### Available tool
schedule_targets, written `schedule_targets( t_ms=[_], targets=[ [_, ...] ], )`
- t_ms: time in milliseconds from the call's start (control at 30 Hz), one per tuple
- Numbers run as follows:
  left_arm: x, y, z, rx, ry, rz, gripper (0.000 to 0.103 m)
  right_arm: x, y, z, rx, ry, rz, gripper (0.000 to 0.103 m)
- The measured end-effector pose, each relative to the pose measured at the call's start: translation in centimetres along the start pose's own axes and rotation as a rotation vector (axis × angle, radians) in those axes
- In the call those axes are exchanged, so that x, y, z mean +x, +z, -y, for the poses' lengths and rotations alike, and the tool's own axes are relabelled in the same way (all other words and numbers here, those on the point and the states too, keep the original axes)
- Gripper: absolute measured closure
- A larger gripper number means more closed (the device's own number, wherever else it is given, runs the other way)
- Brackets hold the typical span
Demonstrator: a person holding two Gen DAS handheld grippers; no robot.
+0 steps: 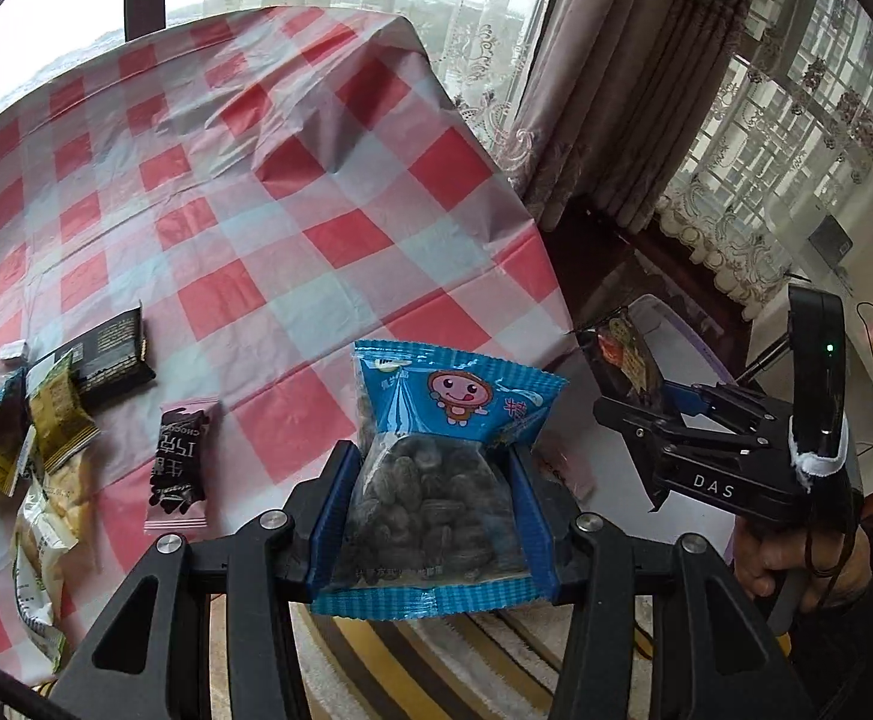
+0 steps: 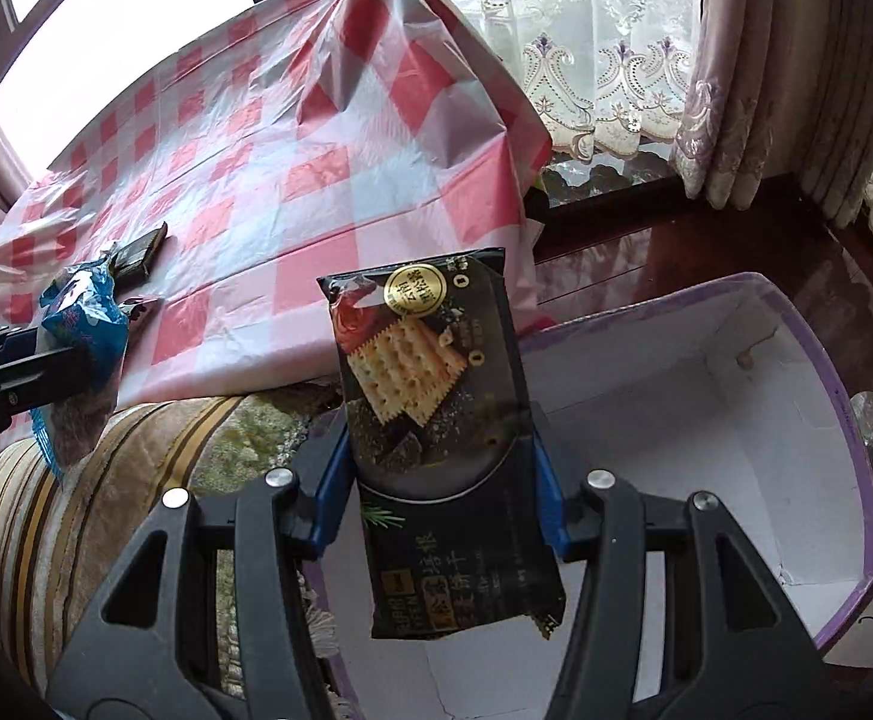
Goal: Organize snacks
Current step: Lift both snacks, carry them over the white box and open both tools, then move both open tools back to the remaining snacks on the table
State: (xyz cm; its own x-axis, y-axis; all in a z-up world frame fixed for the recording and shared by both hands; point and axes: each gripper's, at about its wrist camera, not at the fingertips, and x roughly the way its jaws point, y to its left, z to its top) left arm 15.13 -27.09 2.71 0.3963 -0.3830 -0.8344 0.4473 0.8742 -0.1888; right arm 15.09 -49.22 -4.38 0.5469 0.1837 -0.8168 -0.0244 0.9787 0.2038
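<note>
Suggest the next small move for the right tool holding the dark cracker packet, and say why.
Probably carry it a little further over the white box and lower it before opening. The right tool is clamped on the dark cracker packet, which hangs over the box's near rim rather than its open middle. The box looks empty there. The left tool holds a blue snack bag off the table's edge.

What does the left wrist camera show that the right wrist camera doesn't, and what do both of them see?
Only the left wrist view shows the pile of snack packets at the table's left and the pink-edged chocolate packet. Only the right wrist view shows the inside of the white box, with nothing visible in it. Both show the checked tablecloth, the blue packet clamped in the left gripper, and the black cracker packet clamped in the right gripper.
</note>
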Motion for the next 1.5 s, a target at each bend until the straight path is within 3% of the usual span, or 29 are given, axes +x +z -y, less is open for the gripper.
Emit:
schedule_targets(
  t_ms=[333, 533, 600, 700, 900, 1133, 1267, 1333, 1500],
  targets=[
    [4.0, 0.3, 6.4, 0.133, -0.092, -0.117, 0.052, -0.9, -0.5, 4.9, 0.105, -0.064, 0.013, 0.047],
    [5.5, 0.2, 8.4, 0.147, -0.168, -0.185, 0.049, -1.6, -0.3, 6.5, 0.137, -0.098, 0.029, 0.047],
    [5.5, 0.2, 8.6, 0.154, -0.167, -0.19, 0.039, -1.6, -0.1, 6.8, 0.142, -0.097, 0.033, 0.047],
    [5.3, 0.2, 8.5, 0.144, -0.155, -0.181, 0.032, -1.5, 0.0, 6.7, 0.141, -0.092, 0.029, 0.047],
    [4.8, 0.3, 7.7, 0.112, -0.082, -0.154, 0.03, -1.6, 0.0, 5.7, 0.126, -0.071, 0.028, 0.047],
    [1.6, 0.7, 6.7, 0.138, 0.101, 0.022, 0.029, -2.7, 0.8, 4.0, 0.115, -0.052, 0.038, 0.043],
    [-0.2, 0.6, 5.3, 0.154, 0.199, 0.085, 0.029, -3.4, 1.4, 2.0, 0.087, -0.037, 0.054, 0.041],
    [-0.9, 0.4, 4.4, 0.163, 0.295, 0.107, 0.029, -3.7, 1.8, 0.9, 0.079, -0.023, 0.059, 0.04],
    [-2.8, -0.2, 1.0, 0.089, 0.311, 0.15, 0.029, -3.2, 2.4, -2.7, 0.052, 0.025, 0.047, 0.039]
  ],
)
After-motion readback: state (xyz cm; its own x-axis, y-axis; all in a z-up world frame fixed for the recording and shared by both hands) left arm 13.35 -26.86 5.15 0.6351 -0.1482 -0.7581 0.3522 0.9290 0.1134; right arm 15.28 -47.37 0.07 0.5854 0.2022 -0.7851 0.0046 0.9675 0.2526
